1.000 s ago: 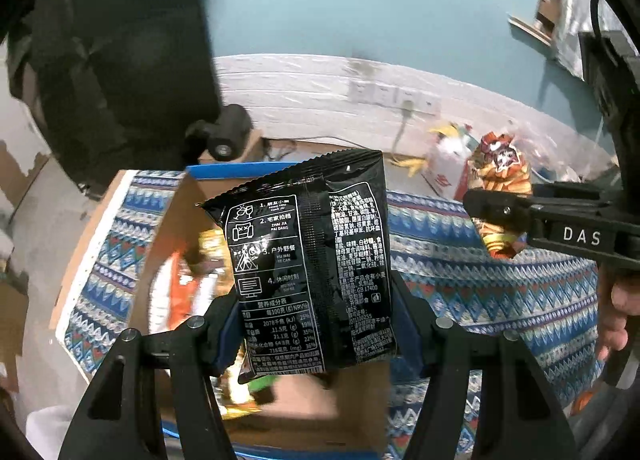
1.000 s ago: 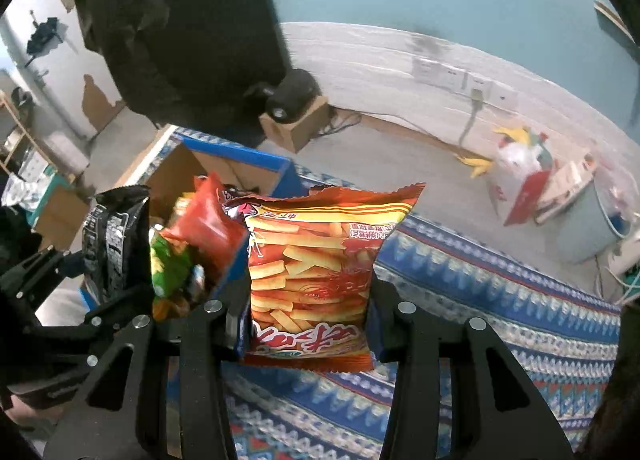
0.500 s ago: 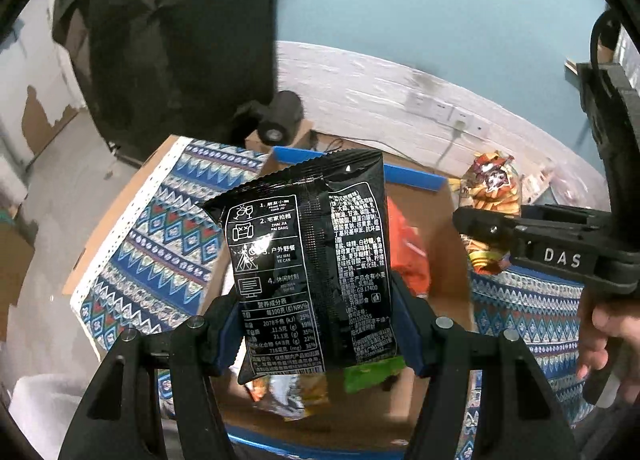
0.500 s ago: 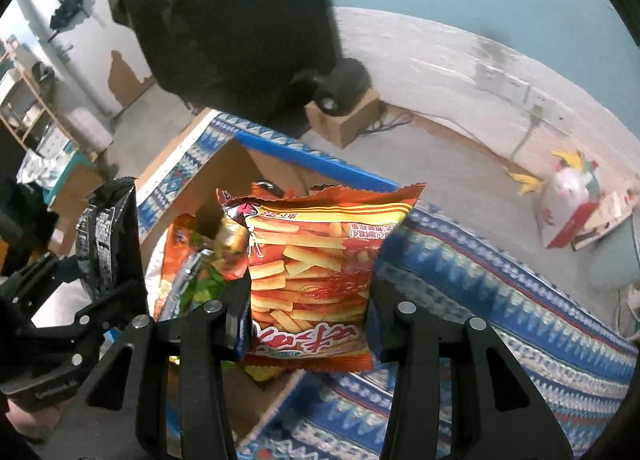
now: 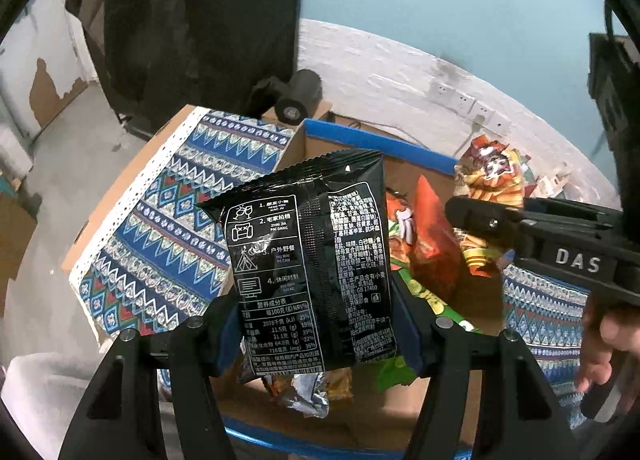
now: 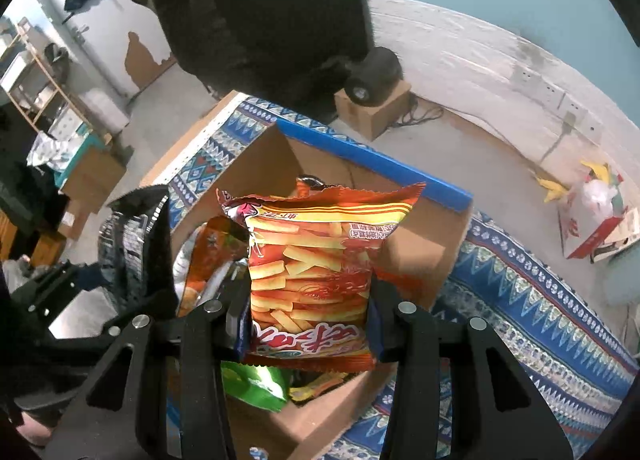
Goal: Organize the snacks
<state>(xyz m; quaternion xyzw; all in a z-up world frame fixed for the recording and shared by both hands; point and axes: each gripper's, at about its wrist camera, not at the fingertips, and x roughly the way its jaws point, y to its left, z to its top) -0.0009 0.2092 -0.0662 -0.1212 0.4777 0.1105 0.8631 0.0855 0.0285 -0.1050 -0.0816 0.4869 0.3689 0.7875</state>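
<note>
1. Left gripper [image 5: 316, 334]: the fingers are closed partway onto the lower sides of the black snack bag [image 5: 310, 260], which stands upright between the blue pads, printed back toward the camera.
2. Right gripper [image 6: 308, 330]: the fingers are closed partway onto the lower sides of the orange fries bag [image 6: 316, 268], also held upright.
3. Location: both bags hang over the open cardboard box [image 6: 424, 248] with the blue top edge. The box stands on the desk, which is covered by a patterned cloth [image 5: 168, 232]. Several loose packets [image 5: 428, 244] already lie inside the box.
4. Handling, as a judgement: both bags look light, air-filled and soft. The foil is smooth and probably slippery, and the contents are likely brittle, so a hard squeeze risks crushing them or bursting a seam.
5. Grip point, as a judgement: the present hold across the lower body, pads on opposite side edges, seems adequate. A hold on the crimped top seal would be firmer if a bag starts to slide.
6. Pose: both grippers point steeply downward toward the box interior and sit side by side. In the left view the right gripper's body crosses the right edge of the frame, with the person's hand [image 5: 608, 344] on its handle.
7. Step in hand, as a judgement: the bags are positioned for release into the box; neither is released yet.
</note>
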